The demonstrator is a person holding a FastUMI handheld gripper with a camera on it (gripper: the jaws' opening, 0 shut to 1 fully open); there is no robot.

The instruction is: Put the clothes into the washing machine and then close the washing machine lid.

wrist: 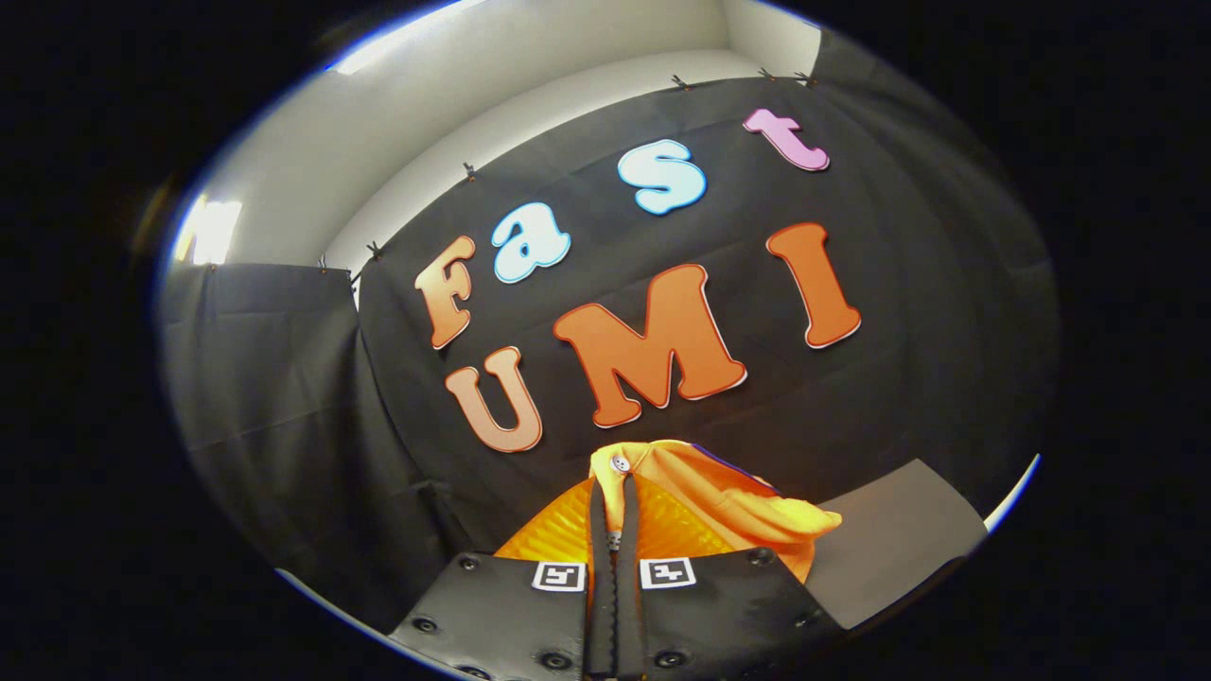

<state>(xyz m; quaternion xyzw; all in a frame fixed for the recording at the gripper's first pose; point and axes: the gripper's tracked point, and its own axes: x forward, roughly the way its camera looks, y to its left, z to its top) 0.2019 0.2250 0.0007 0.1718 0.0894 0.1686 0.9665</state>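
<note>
The gripper (613, 530) has its two black fingers (599, 539) drawn nearly together, with orange cloth pinched in the narrow gap between them. This garment (719, 506) bunches up just ahead of the fingers and spills to their right in soft folds; a small pale button (621, 462) sits at its top edge, just above the fingertips. Its fabric shows on both sides of the fingers. Beyond it hangs the booth's black wall (284, 378). To the right of the garment lies a flat grey surface (889, 530), possibly a tabletop.
</note>
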